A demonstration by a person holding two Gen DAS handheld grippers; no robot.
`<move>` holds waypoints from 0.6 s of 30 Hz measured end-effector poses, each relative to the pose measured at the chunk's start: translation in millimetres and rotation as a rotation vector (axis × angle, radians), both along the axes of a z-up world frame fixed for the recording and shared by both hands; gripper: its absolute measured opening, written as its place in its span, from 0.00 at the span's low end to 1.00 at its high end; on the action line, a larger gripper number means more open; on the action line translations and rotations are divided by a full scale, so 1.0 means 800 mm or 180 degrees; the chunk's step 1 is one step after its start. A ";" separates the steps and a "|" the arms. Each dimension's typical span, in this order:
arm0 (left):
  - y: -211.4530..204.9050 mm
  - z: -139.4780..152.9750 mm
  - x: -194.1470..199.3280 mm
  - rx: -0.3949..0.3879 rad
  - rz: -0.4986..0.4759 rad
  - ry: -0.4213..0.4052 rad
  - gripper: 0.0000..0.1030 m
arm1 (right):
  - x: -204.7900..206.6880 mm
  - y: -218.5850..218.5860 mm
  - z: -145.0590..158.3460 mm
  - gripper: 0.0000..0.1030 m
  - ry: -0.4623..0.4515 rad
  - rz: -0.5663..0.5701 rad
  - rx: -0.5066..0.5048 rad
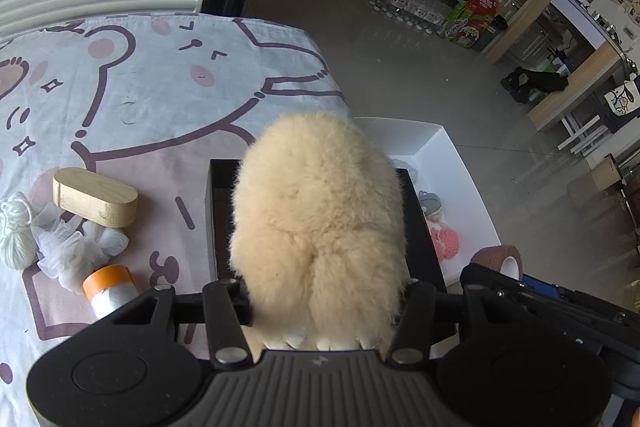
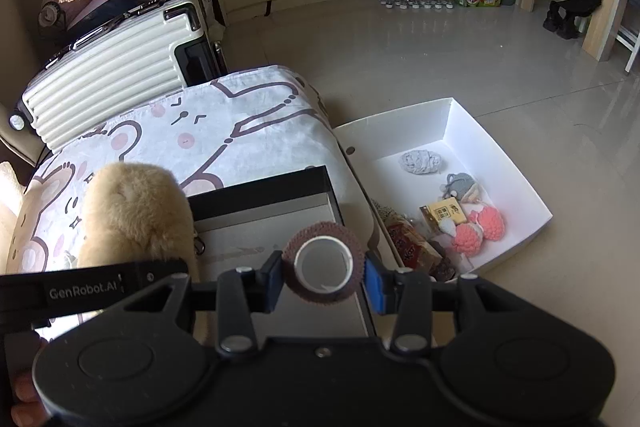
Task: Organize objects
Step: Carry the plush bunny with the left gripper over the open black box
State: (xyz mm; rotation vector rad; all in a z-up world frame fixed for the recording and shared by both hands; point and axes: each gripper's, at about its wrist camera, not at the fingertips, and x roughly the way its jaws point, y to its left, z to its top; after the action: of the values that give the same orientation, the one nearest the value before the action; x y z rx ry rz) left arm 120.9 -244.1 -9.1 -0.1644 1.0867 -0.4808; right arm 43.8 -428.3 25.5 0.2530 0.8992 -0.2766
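Left gripper: jaws clenched on a cream plush toy, held above the black tray. Right gripper: jaws grasping a brown tape roll over the same tray, which lies on the cartoon-print cloth beside the white box.

hidden: left jaws, behind plush toy | black box floor mostly covered

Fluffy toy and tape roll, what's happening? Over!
Left gripper shut on fluffy toy, over black box. Right gripper shut on brown tape roll. Nothing blocking the box.
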 end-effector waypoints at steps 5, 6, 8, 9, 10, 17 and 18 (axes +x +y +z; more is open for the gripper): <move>0.000 -0.019 0.014 -0.0075 0.0021 0.0161 0.50 | 0.006 0.005 -0.004 0.42 0.0033 0.0046 -0.0026; 0.000 -0.024 0.016 -0.0091 0.0029 0.0203 0.50 | 0.007 0.005 -0.004 0.42 0.0032 0.0045 -0.0033; -0.002 -0.031 0.021 -0.0098 0.0033 0.0249 0.50 | 0.008 0.003 -0.004 0.42 0.0029 0.0030 -0.0042; -0.005 -0.035 0.023 -0.0079 0.0031 0.0259 0.50 | 0.007 0.002 -0.004 0.42 0.0028 0.0025 -0.0035; -0.007 -0.039 0.025 -0.0059 0.0031 0.0266 0.50 | 0.007 0.001 -0.005 0.42 0.0025 0.0025 -0.0019; -0.018 -0.061 0.035 0.0123 0.0062 0.0315 0.50 | 0.012 -0.002 -0.012 0.42 0.0072 0.0086 0.0033; -0.018 -0.063 0.036 0.0155 0.0072 0.0316 0.50 | 0.013 -0.002 -0.014 0.42 0.0079 0.0092 0.0046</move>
State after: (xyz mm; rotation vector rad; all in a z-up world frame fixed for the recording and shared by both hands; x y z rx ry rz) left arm 149.5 -258.7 -59.8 -0.1590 1.1914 -0.4291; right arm 54.0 -429.9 14.4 0.2502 0.9291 -0.2471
